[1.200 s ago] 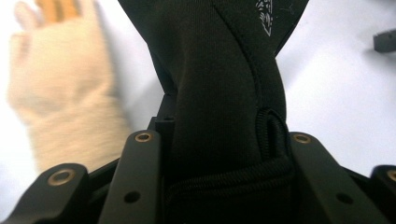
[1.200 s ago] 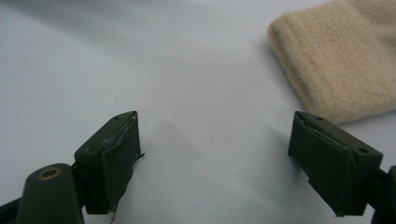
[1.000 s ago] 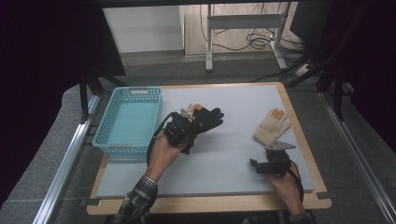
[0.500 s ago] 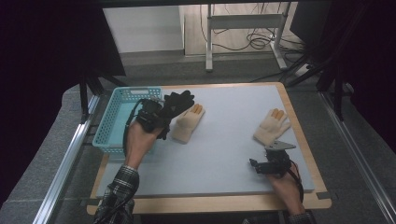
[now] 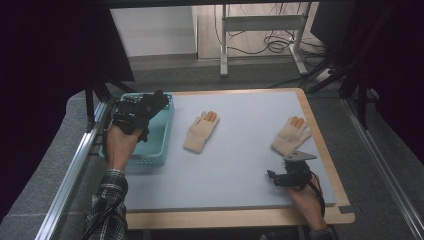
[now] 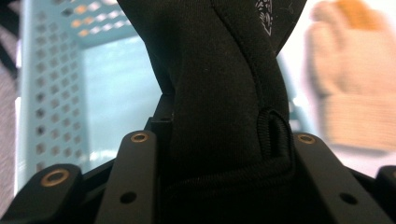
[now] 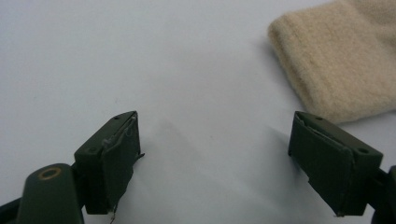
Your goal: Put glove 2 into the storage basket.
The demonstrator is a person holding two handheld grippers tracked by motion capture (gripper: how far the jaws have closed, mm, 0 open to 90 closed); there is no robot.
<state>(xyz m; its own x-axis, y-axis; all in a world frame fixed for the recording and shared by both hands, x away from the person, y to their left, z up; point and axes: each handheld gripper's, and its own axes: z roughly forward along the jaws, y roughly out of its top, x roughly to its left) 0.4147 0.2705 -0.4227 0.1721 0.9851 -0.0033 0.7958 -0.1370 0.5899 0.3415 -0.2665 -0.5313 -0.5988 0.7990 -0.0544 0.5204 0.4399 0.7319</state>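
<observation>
At the left of the high view, the person's left hand (image 5: 119,145) held the left gripper (image 5: 134,111) over the teal basket (image 5: 161,142), which sat at the left edge of the pale grey table (image 5: 240,165). Its jaws were pinching a black glove (image 5: 152,101); in the left gripper view the dark fabric (image 6: 219,93) rose thick between the two black jaws, with the basket's perforated wall (image 6: 51,93) behind it at the left of the frame. The glove hung above the basket's upper part, not lying in it.

A cream glove with orange fingertips (image 5: 201,131) lay flat near the middle of the table, just right of the basket and apart from it; it showed blurred at the right edge of the left gripper view (image 6: 350,84). A second cream glove (image 5: 291,135) lay toward the right side of the table.

Low at the right of the high view, the right gripper (image 5: 289,175) rested in the person's right hand (image 5: 305,197), just below that second glove. In the right gripper view its jaws stood spread wide over bare table (image 7: 140,60), holding nothing, with the glove's knitted cuff (image 7: 341,60) at the upper right of the frame, near the right-hand jaw but not touching it.
</observation>
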